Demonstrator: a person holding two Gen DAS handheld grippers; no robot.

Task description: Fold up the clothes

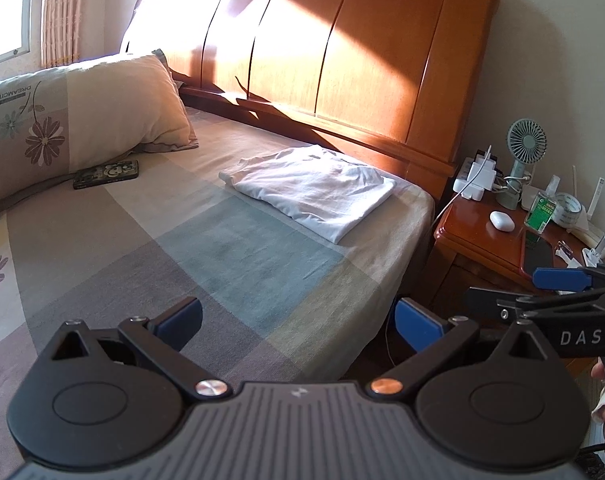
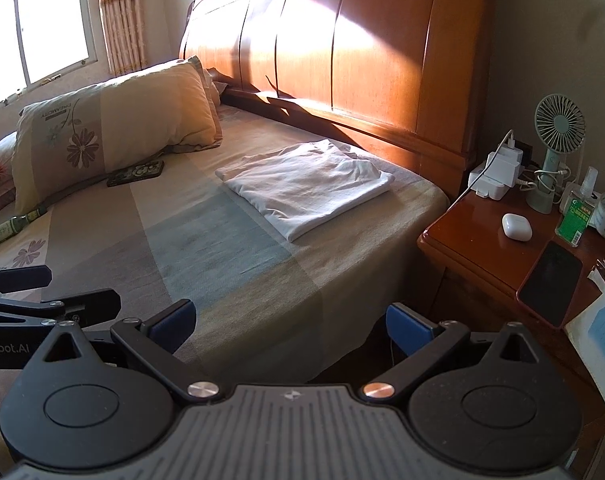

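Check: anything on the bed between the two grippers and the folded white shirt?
Nothing visible. Bare bedsheet runs from the open left gripper and right gripper to the white shirt. The dark book lies aside by the pillow.

Tall wooden headboard point(image 1: 342, 52), panelled, sunlight falling across it. Bed point(image 2: 238, 248) under checked sheet in grey, beige, blue. Window point(image 2: 30, 24) at left, pink striped curtain point(image 2: 122, 12) beside it. Plain cream wall point(image 1: 550, 60) at right. Glossy wooden nightstand point(image 2: 474, 232) just beside bed.
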